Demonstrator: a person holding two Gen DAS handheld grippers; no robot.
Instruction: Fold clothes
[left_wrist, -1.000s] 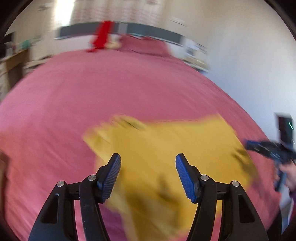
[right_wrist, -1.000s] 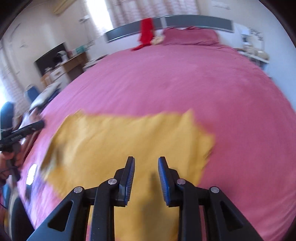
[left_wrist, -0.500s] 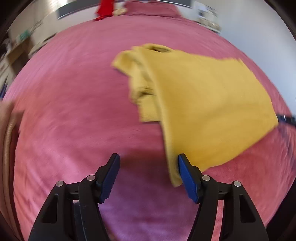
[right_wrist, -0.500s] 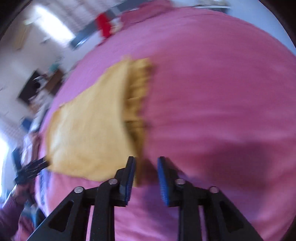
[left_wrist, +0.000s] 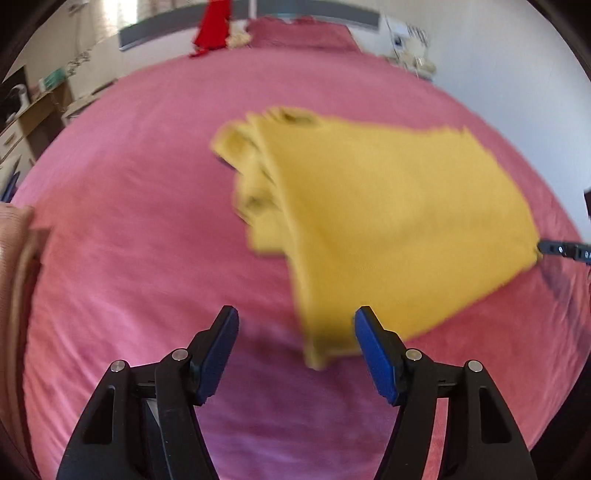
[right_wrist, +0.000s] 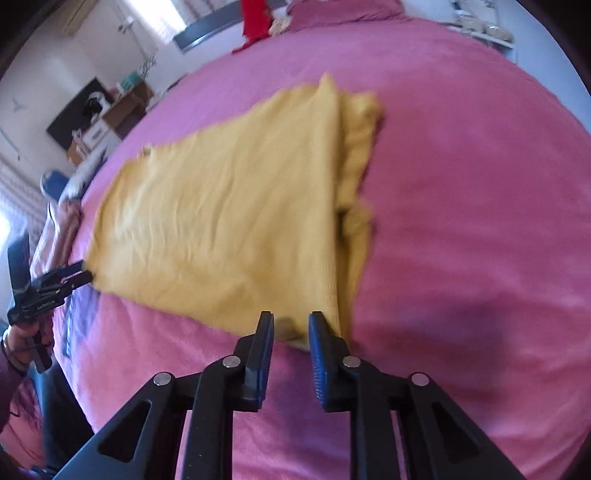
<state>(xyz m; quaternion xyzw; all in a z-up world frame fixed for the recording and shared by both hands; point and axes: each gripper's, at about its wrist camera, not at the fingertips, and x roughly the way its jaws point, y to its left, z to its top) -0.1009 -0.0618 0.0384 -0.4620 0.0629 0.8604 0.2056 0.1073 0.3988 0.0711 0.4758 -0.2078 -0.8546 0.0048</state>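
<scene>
Both grippers, left (left_wrist: 295, 349) and right (right_wrist: 291, 338), stand spread and empty at the near corners of the yellow garment (right_wrist: 229, 206), one at each. Lying flat on the pink bedspread (right_wrist: 461, 184), it runs from 12 to 3 o'clock of the left tongs, 9 to 12 of the right. Its bunched end (right_wrist: 360, 147) lies nearer the right hand's tongs.

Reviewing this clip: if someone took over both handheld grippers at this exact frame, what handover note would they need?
Left gripper: jaws wide open, holding nothing. The near corner of the yellow garment lies between its fingers.
Right gripper: jaws nearly closed at the garment's other near corner; whether it is pinching the fabric cannot be told.
The garment lies flat on the pink bed cover, with layers bunched along one long side.
Done: it looks folded in along that side.
Left: probably grip both near corners and fold it across towards the far end, then tidy the bunched edge.
</scene>
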